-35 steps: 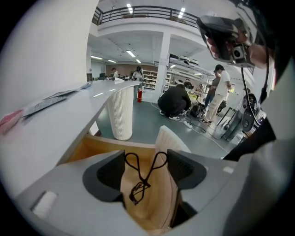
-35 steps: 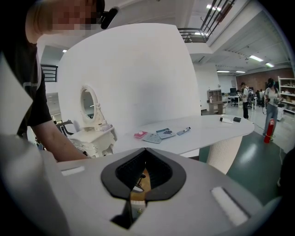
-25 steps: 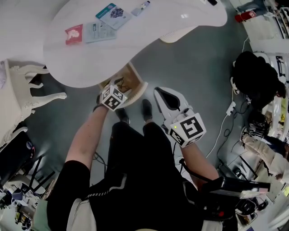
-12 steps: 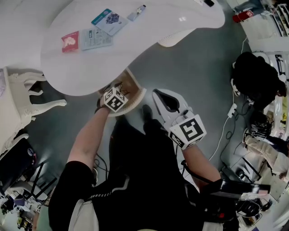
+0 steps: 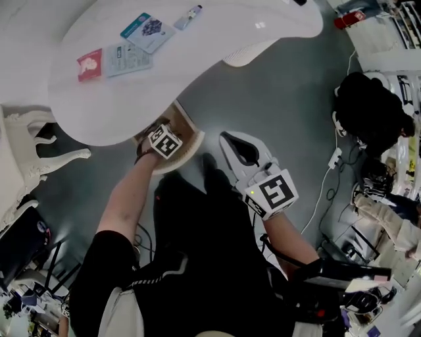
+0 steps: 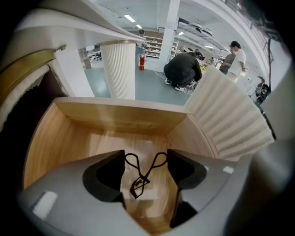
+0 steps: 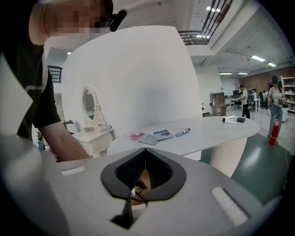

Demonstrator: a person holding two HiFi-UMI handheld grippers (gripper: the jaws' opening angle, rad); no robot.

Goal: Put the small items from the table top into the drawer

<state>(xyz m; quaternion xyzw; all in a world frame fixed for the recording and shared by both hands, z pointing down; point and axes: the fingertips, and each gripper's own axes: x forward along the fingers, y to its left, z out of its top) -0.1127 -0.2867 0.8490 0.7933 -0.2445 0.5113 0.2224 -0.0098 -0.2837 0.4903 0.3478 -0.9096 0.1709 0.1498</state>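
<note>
The left tongs (image 6: 145,156) are spread wide and pinch a black wire tool (image 6: 137,186) by its two handle loops. The loops fill the gap from one tip to the other, and the rest of the tool runs back between the pads. They hang inside the open wooden drawer (image 6: 115,117), just above a pale sheet (image 6: 143,146) lying on its floor. Whether the tool touches that sheet is not clear. The right tongs (image 7: 145,151) are pressed together at the tips and grip nothing; through the hollow between their pads only a sliver of the drawer's wood and something dark and unclear shows. In the head view the left tongs' tips are hidden behind their marker cube and the hand, and the drawer's far side is cut off by the edge of the white worktop (image 5: 217,39). On the worktop's far left lie a red packet (image 5: 89,64), a grey-blue packet (image 5: 127,58), a teal-edged card (image 5: 146,31) and a pen-like stick (image 5: 187,16), the print on all of them too small to read. The left forearm is stretched out and angled steeply down into the drawer. The right arm is bent, its tongs sloping gently down just right of the drawer, well clear of it.
</note>
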